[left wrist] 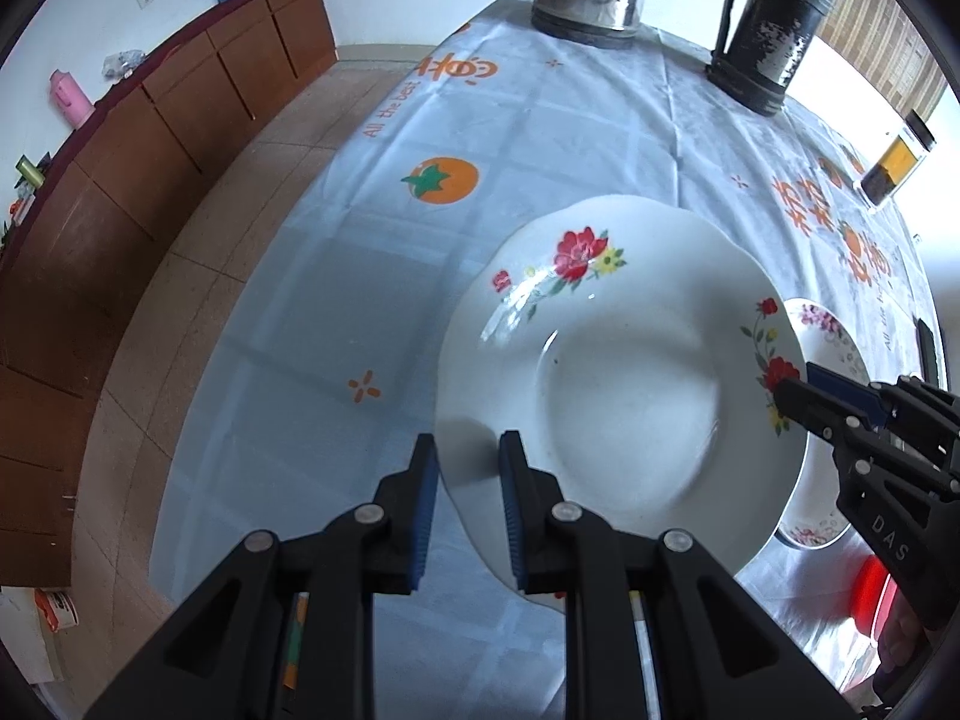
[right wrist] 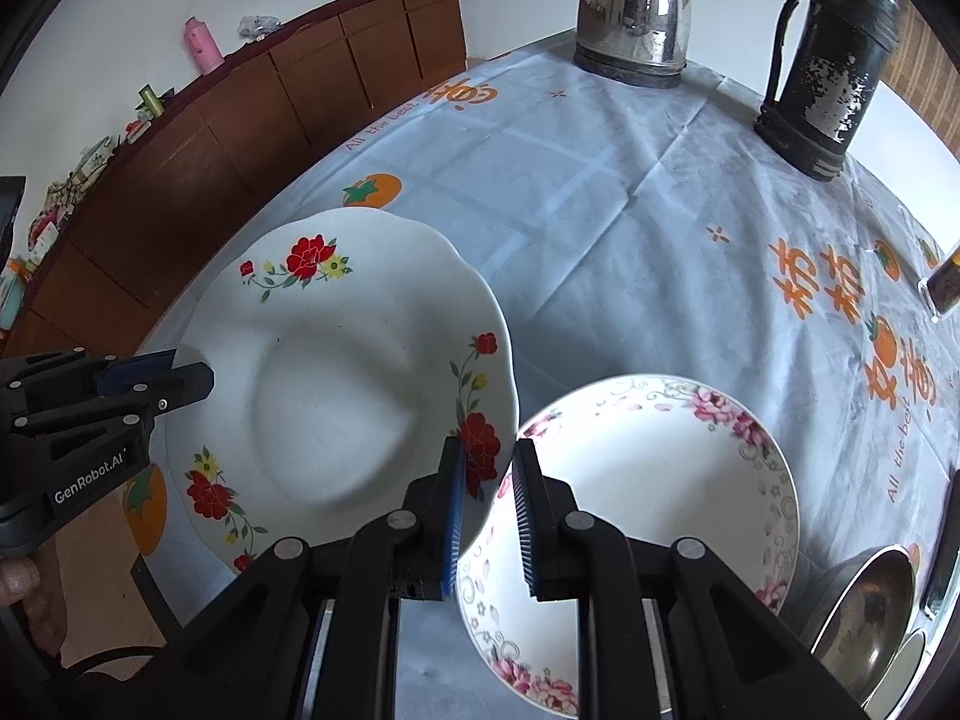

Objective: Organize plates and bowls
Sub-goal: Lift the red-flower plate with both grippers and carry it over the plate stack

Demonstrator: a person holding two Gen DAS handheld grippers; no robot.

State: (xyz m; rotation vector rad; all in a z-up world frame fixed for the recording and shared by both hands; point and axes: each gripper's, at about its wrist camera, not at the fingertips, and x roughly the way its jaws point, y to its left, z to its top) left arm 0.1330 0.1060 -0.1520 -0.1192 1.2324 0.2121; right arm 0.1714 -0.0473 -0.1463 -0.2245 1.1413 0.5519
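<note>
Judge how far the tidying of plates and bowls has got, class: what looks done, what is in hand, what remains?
Done: nothing looks stacked yet. In hand: the left gripper and right gripper each pinch opposite rims of the red-flowered plate, which looks lifted beside and partly over the pink-flowered plate on the tablecloth. Left: setting it down, probably onto that plate, then the metal bowls.

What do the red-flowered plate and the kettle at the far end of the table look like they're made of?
The red-flowered plate looks like glazed ceramic or porcelain: glossy white with printed flowers and light glinting off its rim, though melamine can't be ruled out. The kettle appears to be polished steel, its mirror-like body reflecting the room, on a dark base.
</note>
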